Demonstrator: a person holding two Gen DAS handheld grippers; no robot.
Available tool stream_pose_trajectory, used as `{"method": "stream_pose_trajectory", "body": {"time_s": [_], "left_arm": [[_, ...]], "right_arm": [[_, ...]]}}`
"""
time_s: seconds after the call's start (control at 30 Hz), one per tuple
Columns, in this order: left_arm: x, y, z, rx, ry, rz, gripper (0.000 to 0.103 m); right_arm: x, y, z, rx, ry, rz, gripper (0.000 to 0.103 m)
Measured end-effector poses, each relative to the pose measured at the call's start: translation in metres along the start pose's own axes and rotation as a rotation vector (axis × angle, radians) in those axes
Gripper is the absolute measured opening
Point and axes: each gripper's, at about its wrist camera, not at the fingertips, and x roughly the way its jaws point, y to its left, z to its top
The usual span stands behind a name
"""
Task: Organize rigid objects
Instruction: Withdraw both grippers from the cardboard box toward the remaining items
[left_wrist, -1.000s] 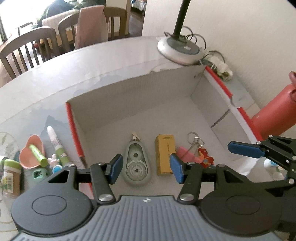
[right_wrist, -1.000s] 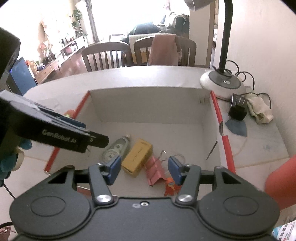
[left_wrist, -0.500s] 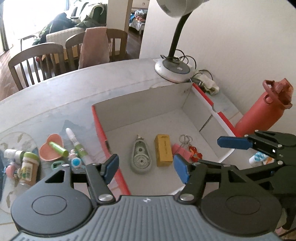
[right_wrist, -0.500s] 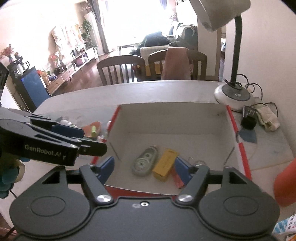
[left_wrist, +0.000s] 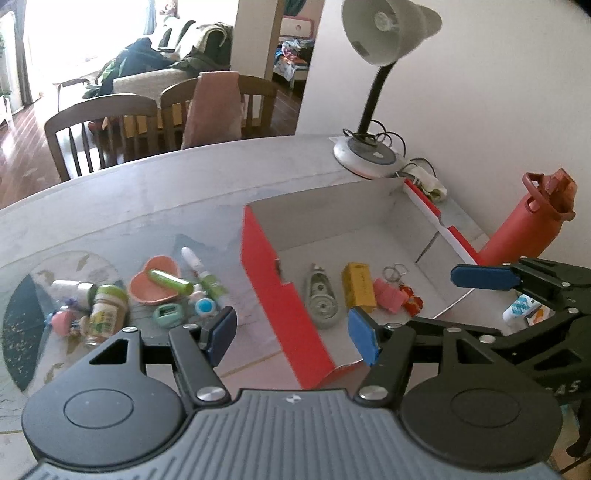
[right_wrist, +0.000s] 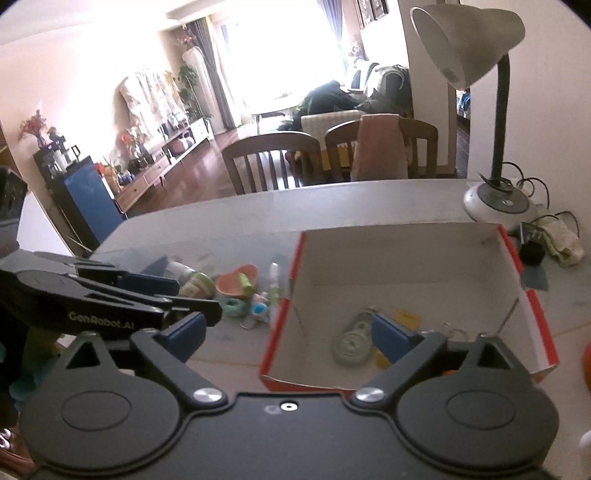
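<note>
Left tool (left_wrist: 291, 334): jaws spread, nothing between them, above the counter (left_wrist: 147, 192) at the red box's (left_wrist: 273, 295) near corner. Right tool (right_wrist: 291, 334): jaws have just been opening, now wide, empty. In the box: correction-tape dispenser (left_wrist: 322, 301), yellow carton (left_wrist: 359, 286), pink clip (left_wrist: 388, 293), possibly a keyring charm (left_wrist: 410, 301). Left of the box, loose: heart-shaped dish (left_wrist: 153, 284), green tube (left_wrist: 170, 280), small jar (left_wrist: 107, 310).

Left gripper (left_wrist: 291, 334) hangs empty, jaws apart, above the near-left corner of the red-sided white cardboard box (left_wrist: 280, 295) on the grey table (left_wrist: 147, 192).
</note>
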Motion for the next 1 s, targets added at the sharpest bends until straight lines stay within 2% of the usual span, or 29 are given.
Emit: {"method": "stream_pose_trajectory", "body": {"time_s": [0.07, 0.13, 0.4, 0.5, 0.63, 0.77, 1.0], "left_arm": [[-0.006, 0.008, -0.003, -0.008, -0.008, 0.004, 0.069], [-0.012, 0.018, -0.005, -0.021, -0.021, 0.011, 0.079], [-0.036, 0.051, -0.017, -0.029, -0.058, 0.012, 0.079], [-0.045, 0.066, -0.024, -0.042, -0.071, 0.015, 0.085], [-0.054, 0.090, -0.033, -0.061, -0.078, 0.013, 0.085], [-0.058, 0.113, -0.041, -0.079, -0.082, 0.027, 0.093], [-0.054, 0.161, -0.054, -0.148, -0.083, 0.059, 0.094]], "right_arm": [[0.001, 0.007, 0.001, 0.010, -0.003, 0.002, 0.099], [0.005, 0.014, 0.001, 0.014, -0.005, 0.010, 0.099], [0.018, 0.051, 0.001, 0.007, -0.006, 0.035, 0.099], [0.023, 0.064, -0.002, 0.003, -0.008, 0.038, 0.099], [0.033, 0.079, -0.003, 0.007, 0.003, 0.040, 0.099], [0.044, 0.094, -0.004, 0.008, 0.011, 0.033, 0.099], [0.073, 0.114, 0.002, -0.020, 0.042, -0.007, 0.097]]}}
